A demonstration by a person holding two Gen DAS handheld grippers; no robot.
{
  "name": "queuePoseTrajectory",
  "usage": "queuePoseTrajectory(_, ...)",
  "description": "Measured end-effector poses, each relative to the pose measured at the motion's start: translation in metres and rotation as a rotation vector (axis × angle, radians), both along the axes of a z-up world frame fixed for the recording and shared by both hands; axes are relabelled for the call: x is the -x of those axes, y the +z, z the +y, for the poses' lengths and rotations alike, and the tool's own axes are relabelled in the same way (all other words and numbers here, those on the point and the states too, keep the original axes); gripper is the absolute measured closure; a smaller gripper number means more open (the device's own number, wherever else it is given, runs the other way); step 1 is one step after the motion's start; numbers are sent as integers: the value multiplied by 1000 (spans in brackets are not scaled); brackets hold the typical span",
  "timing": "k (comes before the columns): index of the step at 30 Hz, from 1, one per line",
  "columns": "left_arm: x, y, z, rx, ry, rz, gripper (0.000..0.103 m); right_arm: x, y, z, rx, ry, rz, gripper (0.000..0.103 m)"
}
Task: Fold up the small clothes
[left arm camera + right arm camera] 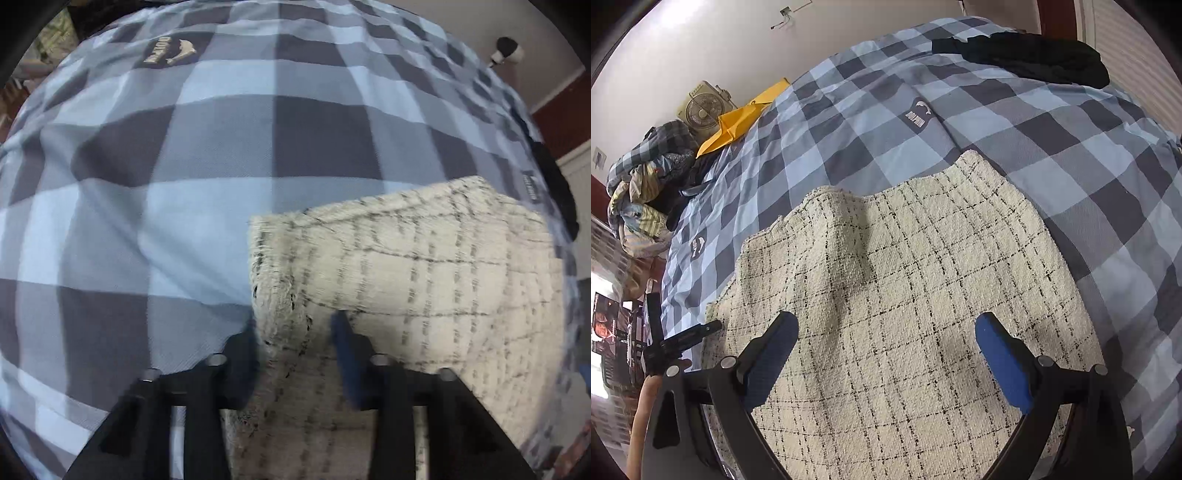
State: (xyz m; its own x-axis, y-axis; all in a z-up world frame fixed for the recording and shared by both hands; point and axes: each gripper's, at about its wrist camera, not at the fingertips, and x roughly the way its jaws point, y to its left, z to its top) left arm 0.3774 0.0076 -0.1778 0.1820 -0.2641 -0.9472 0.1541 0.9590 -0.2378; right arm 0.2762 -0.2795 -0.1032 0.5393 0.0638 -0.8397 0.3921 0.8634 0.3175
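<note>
Cream tweed garment [894, 288] lies on the bed's blue check cover [1052, 155], near edge, one corner lifted. Left gripper [295, 332] fingers [347, 347] clenched on that corner's fringed edge, cloth bunched between them. Right gripper [886, 354] hovers over the garment, fingers [1001, 362] spread wide, gripping nothing. Black clothing [1027, 59] at 1 o'clock on the bed; clothes pile [646, 184] and yellow item [738, 122] at 10 o'clock.

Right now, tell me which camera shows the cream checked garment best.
The right wrist view: the cream checked garment lies spread over the checked bedcover, with its far edge and both sides visible. The left wrist view shows only a blurred, close corner of it, pinched in the left gripper.
</note>
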Motion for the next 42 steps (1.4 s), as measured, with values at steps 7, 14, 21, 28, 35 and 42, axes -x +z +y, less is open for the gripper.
queuePoseTrajectory(7, 2, 19, 32, 117, 103, -80, 97, 0, -1, 1, 0, -4, -2, 8)
queuePoseTrajectory(14, -1, 5, 39, 122, 219, -70, 97, 1, 3, 0, 9, -1, -20, 8)
queuePoseTrajectory(21, 5, -1, 34, 130, 269, -74, 95, -6, -15, -20, -24, -32, 54, 8)
queuePoseTrajectory(28, 39, 64, 69, -100, 282, -186, 93, -17, -24, 14, 240, 75, 158, 8)
queuePoseTrajectory(35, 104, 111, 21, -150, 56, -321, 93, -19, -34, 84, 485, 333, 154, 8)
queuePoseTrajectory(42, 168, 39, -25, -186, -66, -187, 93, -11, -69, 30, 334, 233, 321, 8)
